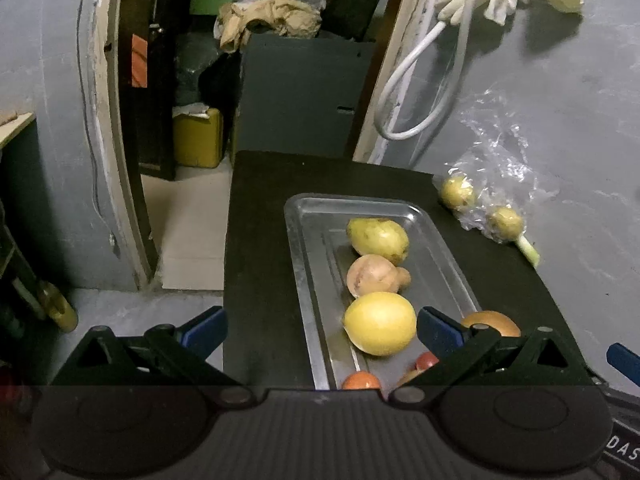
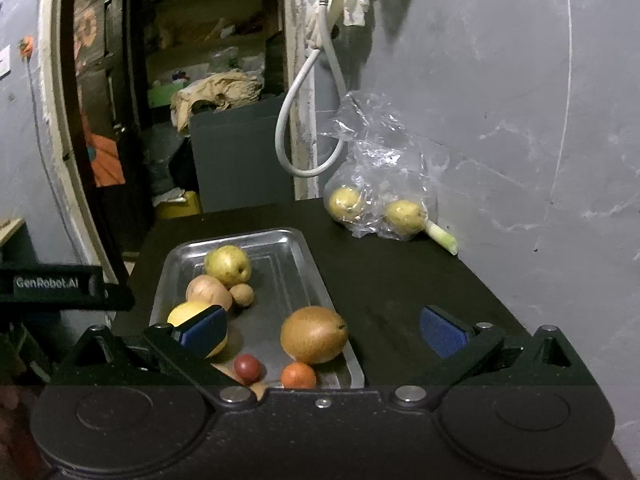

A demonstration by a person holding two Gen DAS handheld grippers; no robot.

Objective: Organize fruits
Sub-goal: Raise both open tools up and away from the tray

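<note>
Left gripper (image 1: 322, 330): we see its blue pads spread wide and empty, low over the near end of the tray.
Right gripper (image 2: 322, 330): we find its jaws wide apart too, nothing between them, hanging over the tray's near right corner.
Small fruit: we see a dark red fruit (image 2: 247, 367) and an orange one (image 2: 298, 375) at the tray's near edge.
Brown pear (image 2: 314, 334): we place it by the tray's right rim.
Lemon (image 1: 380, 323): we see it in the tray's left row, then a tan fruit (image 1: 370, 275), then a green-yellow pear (image 1: 378, 240).
Metal tray (image 1: 312, 240): we see it on the black table (image 2: 392, 276).
Plastic bag (image 2: 380, 176): we find it at the table's far right edge against the wall, two yellow fruits (image 2: 346, 202) inside.
</note>
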